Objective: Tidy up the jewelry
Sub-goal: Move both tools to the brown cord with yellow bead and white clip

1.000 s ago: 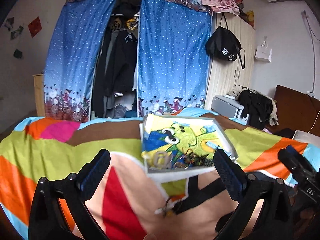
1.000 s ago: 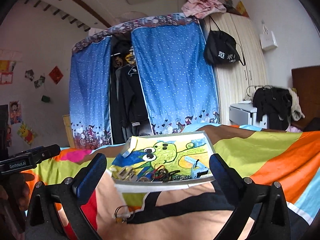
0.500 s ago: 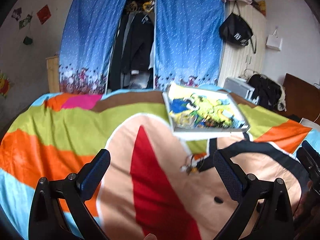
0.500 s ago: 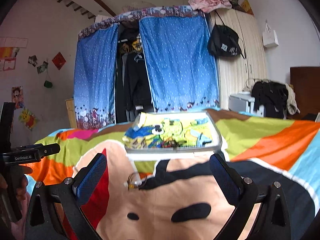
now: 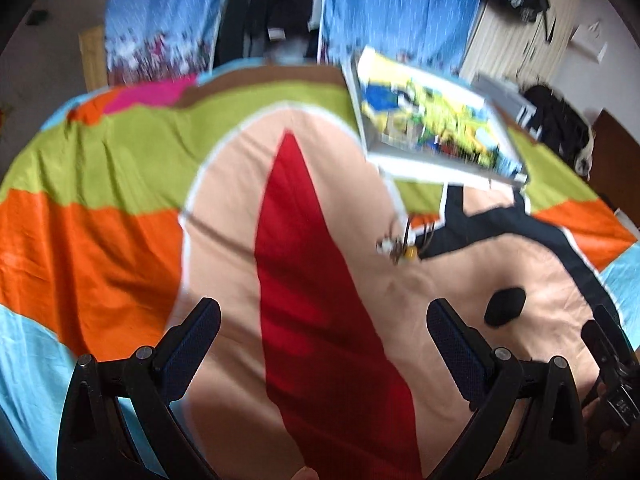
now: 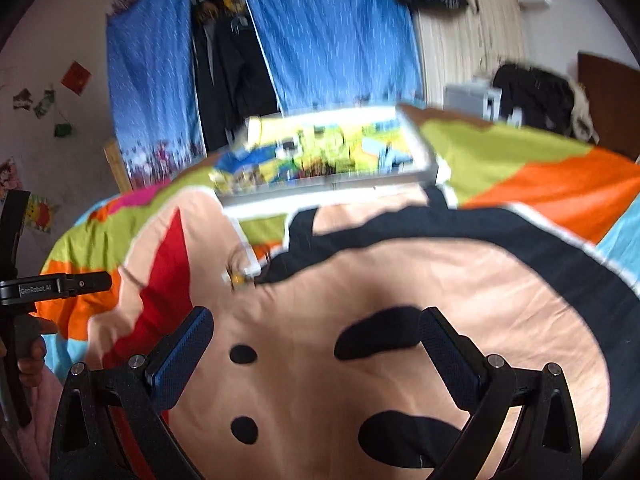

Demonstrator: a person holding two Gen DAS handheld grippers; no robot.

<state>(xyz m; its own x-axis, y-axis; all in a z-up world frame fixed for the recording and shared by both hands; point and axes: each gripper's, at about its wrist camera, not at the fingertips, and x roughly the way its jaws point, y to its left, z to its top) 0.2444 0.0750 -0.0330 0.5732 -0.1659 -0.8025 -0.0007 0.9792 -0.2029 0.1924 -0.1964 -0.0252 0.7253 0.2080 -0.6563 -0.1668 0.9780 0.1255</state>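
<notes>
Grippers: your left gripper [image 5: 323, 344] and right gripper [image 6: 316, 344] are both spread apart, empty.
Tray [image 5: 404, 154]: blurred small jewelry inside.
Bed [image 5: 120, 184]: loose jewelry [image 5: 398, 245] near your tray.

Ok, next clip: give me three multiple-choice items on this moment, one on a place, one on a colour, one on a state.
1. Where does the loose jewelry lie?
A. on the bedspread, short of the tray
B. inside the tray
C. in a gripper

2. What colour is the wardrobe curtain?
A. green
B. blue
C. white

3. How is the left gripper?
A. shut on a ring
B. shut, empty
C. open, empty

Answers: 1 A, it lies on fabric outside the tray's rim. 2 B, blue with pale specks. 3 C, jaws wide apart with only bedspread between them.
</notes>
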